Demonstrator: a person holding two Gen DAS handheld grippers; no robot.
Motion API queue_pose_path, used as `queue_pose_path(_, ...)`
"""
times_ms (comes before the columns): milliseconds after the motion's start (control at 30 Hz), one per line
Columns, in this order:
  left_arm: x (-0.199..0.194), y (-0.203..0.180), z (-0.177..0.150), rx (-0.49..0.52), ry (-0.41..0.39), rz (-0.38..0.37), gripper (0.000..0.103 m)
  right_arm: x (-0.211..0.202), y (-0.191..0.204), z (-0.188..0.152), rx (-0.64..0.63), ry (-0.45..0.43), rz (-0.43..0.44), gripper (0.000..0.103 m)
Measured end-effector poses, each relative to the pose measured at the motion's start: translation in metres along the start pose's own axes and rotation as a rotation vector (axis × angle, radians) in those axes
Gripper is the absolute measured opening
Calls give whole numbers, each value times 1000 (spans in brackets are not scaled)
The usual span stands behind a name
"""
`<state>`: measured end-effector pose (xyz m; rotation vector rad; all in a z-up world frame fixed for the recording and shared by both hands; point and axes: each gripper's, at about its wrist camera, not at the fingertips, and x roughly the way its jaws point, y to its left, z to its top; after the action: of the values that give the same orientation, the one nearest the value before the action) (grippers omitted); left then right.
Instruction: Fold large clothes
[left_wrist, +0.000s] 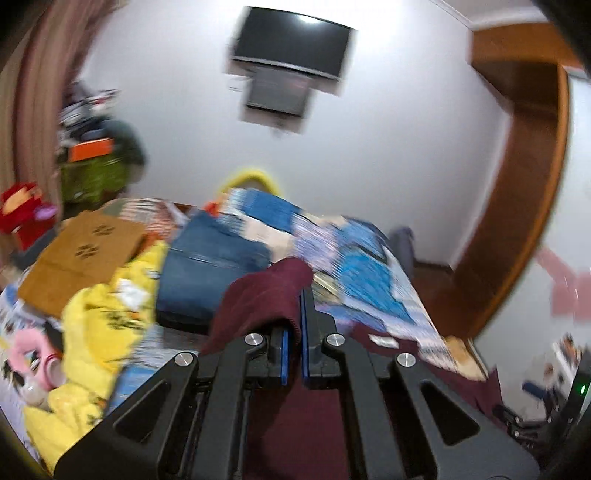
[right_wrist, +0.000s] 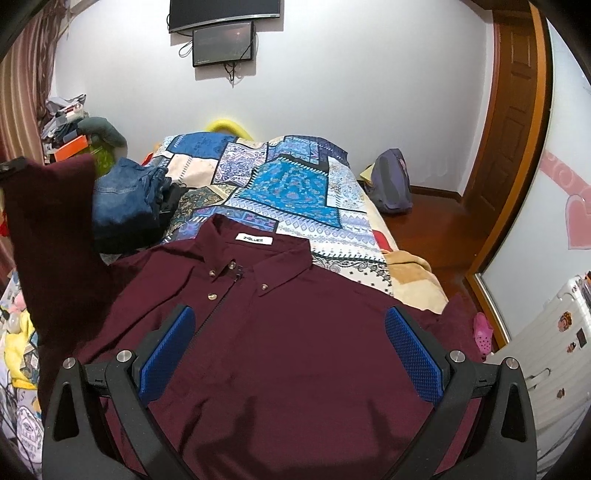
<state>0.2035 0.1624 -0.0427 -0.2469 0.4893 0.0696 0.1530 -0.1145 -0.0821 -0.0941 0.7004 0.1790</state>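
A maroon button-up shirt (right_wrist: 288, 332) lies front up on the patchwork bedspread (right_wrist: 295, 184), collar toward the far end, with a white neck label (right_wrist: 253, 239). My right gripper (right_wrist: 290, 343) is open, its blue pads (right_wrist: 413, 354) spread above the shirt's chest, holding nothing. My left gripper (left_wrist: 294, 325) is shut on a fold of the maroon shirt (left_wrist: 266, 295), lifted above the bed; that raised sleeve shows at the left of the right wrist view (right_wrist: 51, 221). The left wrist view is motion-blurred.
Folded blue jeans (right_wrist: 122, 199) lie on the bed's left. A yellow garment (left_wrist: 96, 332) and a brown cardboard sheet (left_wrist: 81, 254) lie further left. A purple backpack (right_wrist: 391, 184) stands on the wooden floor to the right, near a door (right_wrist: 513, 110).
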Motion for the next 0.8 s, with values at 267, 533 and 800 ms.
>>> queue_pose_path(267,66,-99,-77,111,259,-149,4,-7,-23,-15,23,13,-10,102)
queue_pose_path(533,88,-147,-150,207,475,-211,6,-11,-39,-28,31,40,-33,102)
queue_pose_path(800,55,-157,-168,292,512,-244,45,-13,-30,-30,2,52,-38,102)
